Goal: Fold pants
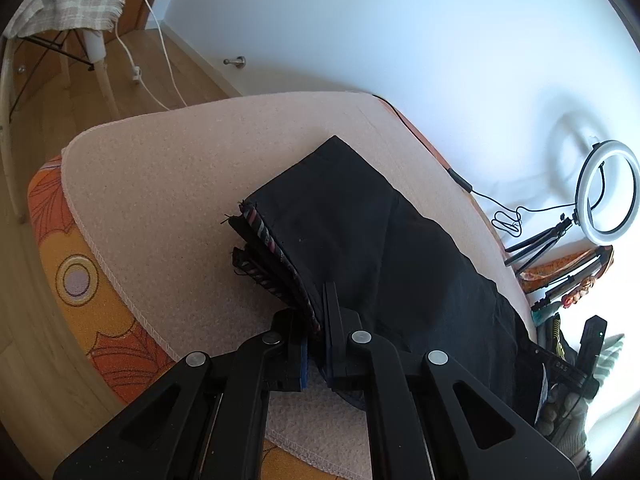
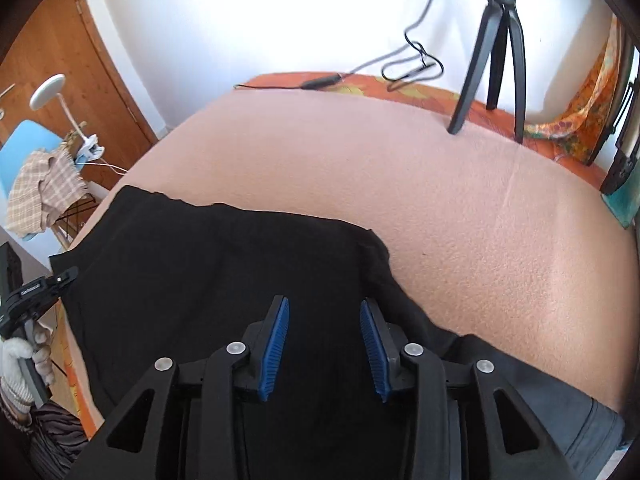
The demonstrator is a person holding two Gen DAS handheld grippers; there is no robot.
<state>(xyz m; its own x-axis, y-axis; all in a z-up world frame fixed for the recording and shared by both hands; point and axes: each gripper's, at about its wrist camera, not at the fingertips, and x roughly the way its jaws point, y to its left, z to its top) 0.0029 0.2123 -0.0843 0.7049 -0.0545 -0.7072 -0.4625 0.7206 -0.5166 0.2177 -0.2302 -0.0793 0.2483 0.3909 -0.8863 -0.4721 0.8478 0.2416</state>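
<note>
The black pants lie on a pink blanket over the bed. In the left wrist view my left gripper is shut on the stacked leg hems, which show a striped lining at the cut edge. In the right wrist view the pants spread flat across the lower left. My right gripper is open just above the black fabric, its blue pads apart and empty. The left gripper also shows in the right wrist view at the cloth's far left edge.
A ring light on a tripod stands at the bed's right edge, its legs on the blanket near the wall. A black cable runs along the wall side. A chair with a checked cloth stands beside the bed.
</note>
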